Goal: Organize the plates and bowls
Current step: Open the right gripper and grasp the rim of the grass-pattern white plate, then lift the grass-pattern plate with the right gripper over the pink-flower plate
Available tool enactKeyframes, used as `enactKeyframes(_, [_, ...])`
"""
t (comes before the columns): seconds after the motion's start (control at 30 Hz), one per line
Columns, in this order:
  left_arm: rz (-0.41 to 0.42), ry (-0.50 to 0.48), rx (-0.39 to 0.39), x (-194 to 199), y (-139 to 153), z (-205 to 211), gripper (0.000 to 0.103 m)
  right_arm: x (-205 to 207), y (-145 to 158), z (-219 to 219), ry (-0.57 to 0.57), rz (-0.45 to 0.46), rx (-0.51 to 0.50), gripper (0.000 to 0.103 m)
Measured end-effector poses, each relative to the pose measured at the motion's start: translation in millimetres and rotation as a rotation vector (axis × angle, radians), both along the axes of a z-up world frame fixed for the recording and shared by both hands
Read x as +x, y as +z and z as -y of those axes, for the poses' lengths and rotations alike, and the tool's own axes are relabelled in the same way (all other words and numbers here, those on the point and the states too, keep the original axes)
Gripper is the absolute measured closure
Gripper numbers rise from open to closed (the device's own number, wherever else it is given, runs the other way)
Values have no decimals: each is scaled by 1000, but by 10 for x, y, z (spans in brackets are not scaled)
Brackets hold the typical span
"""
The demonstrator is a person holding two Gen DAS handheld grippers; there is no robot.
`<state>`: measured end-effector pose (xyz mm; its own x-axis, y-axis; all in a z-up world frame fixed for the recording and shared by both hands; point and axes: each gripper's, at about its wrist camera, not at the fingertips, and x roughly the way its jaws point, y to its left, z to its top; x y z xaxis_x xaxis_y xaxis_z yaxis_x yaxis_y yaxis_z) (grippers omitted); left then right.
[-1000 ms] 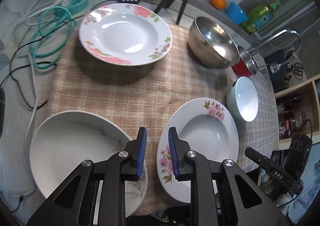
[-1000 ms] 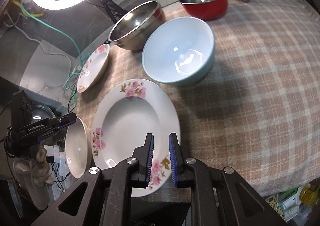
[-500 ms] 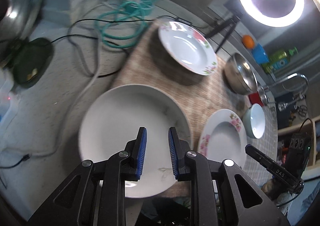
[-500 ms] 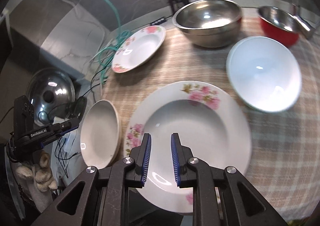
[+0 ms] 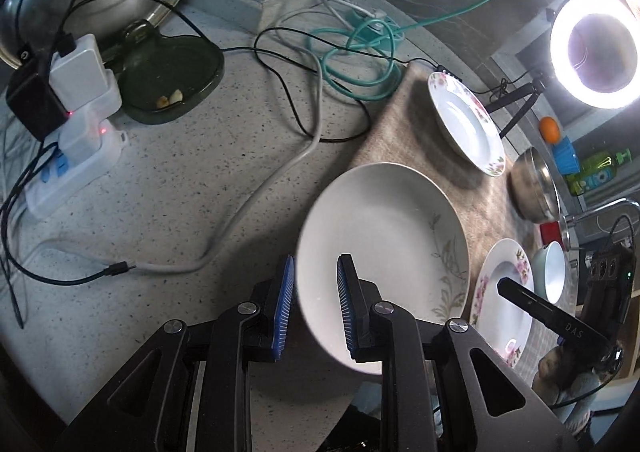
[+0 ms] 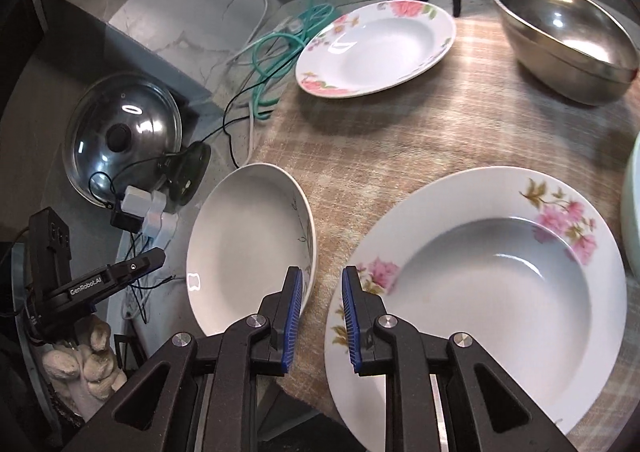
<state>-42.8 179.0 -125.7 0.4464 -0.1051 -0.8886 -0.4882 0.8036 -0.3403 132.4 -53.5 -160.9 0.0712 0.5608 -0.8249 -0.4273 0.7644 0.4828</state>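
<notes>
A plain white plate [image 5: 384,236] with a faint leaf print lies at the cloth's left edge. My left gripper [image 5: 313,306] is open, its jaws on either side of that plate's near-left rim, not closed on it. The plate also shows in the right wrist view [image 6: 248,248]. My right gripper [image 6: 319,322] is open and empty, over the cloth between the white plate and a pink-flowered plate [image 6: 488,284]. A second flowered plate [image 6: 376,47] lies farther back. A steel bowl [image 6: 568,39] sits at the back right. A pale blue bowl [image 5: 554,272] is beside the near flowered plate [image 5: 504,292].
A checked cloth [image 6: 460,131] covers the counter under the dishes. Cables [image 5: 320,99], a power strip with chargers [image 5: 76,131], a dark green dish [image 5: 172,79] and a glass pot lid [image 6: 120,135] lie on the speckled counter to the left. A ring light [image 5: 592,51] stands behind.
Both grippers swung left. The left one moved from above the plates to the white plate's left rim. The right one shifted from over the flowered plate to the gap beside it.
</notes>
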Motion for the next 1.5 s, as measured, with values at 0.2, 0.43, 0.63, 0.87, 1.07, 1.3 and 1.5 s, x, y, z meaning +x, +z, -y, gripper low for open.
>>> enactKeyframes(0.2, [-26, -5, -2, 49, -136, -16, 83, 83, -126, -206, 37, -11, -26, 85])
enactKeyframes(0.43, [-57, -12, -2, 104, -262, -47, 83, 170, -284, -325, 43, -33, -53, 84])
enactKeyframes(0.63, [-67, -18, -25, 131, -350, -53, 83, 189, -321, -417, 53, -31, -64, 85])
enactKeyframes(0.87, [-69, -26, -29, 156, -371, -36, 83, 180, -352, -517, 84, -18, -90, 89])
enactKeyframes(1.07, [-71, -20, -49, 162, -416, -40, 89, 148, -364, -583, 100, 6, -117, 91])
enactKeyframes(1.3, [-73, -19, -52, 169, -425, -20, 95, 150, -366, -579, 92, 15, -135, 96])
enactKeyframes(1.5, [-69, -11, -50, 160, -404, -19, 95, 125, -358, -576, 85, 24, -141, 96])
